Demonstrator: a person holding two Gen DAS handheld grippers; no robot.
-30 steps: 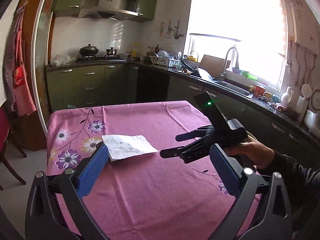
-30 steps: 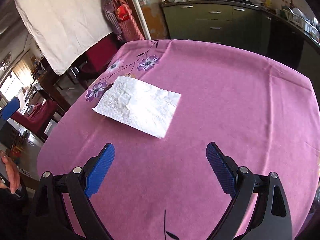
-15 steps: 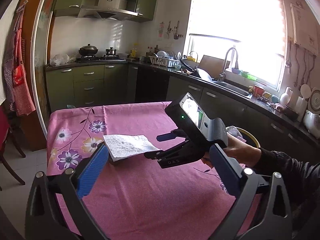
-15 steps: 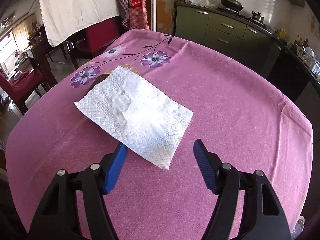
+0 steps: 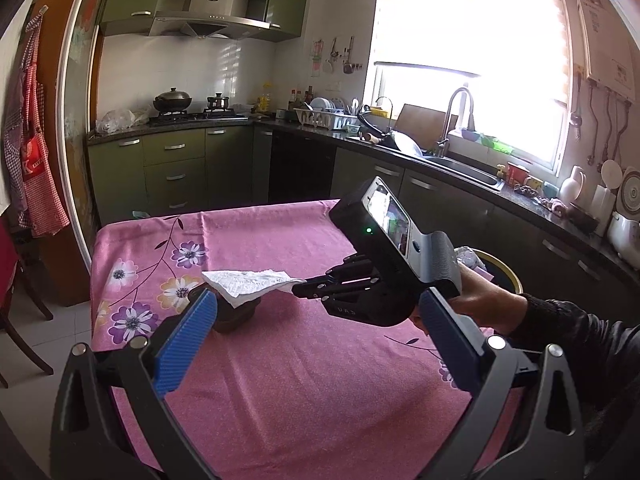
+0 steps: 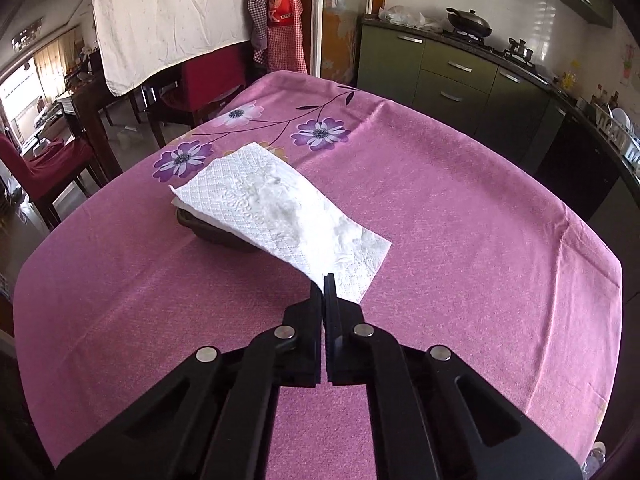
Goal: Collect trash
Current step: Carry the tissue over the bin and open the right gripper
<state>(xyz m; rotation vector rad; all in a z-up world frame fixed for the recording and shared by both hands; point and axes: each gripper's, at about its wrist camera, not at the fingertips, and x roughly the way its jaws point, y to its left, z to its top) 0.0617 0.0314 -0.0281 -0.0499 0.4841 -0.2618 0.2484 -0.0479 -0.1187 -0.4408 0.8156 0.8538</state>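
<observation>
1. Near the centre of the right wrist frame, the right gripper [image 6: 325, 280] has just been closing, and its jaws now pinch the near edge of the paper napkin [image 6: 276, 204]; half a second ago they stood wide on either side of that corner.
2. The napkin's near end now hangs lifted off the tablecloth [image 6: 460, 216], while its far end rests on a dark shallow dish [image 6: 216, 232] left of centre.
3. I judge the pick-up to be secured; what remains is carrying the napkin to the bin [image 5: 500, 272], which peeks out at the right of the left wrist frame behind the person's hand [image 5: 480, 304].
4. The left gripper [image 5: 320, 344] stands wide open at the bottom of its frame, holding nothing.
5. The napkin is a thin white rectangle, embossed with a quilted pattern and crumpled at its middle. The cloth is pink, finely textured, printed with purple flowers. The left gripper's pads [image 5: 184, 344] are ribbed blue.
</observation>
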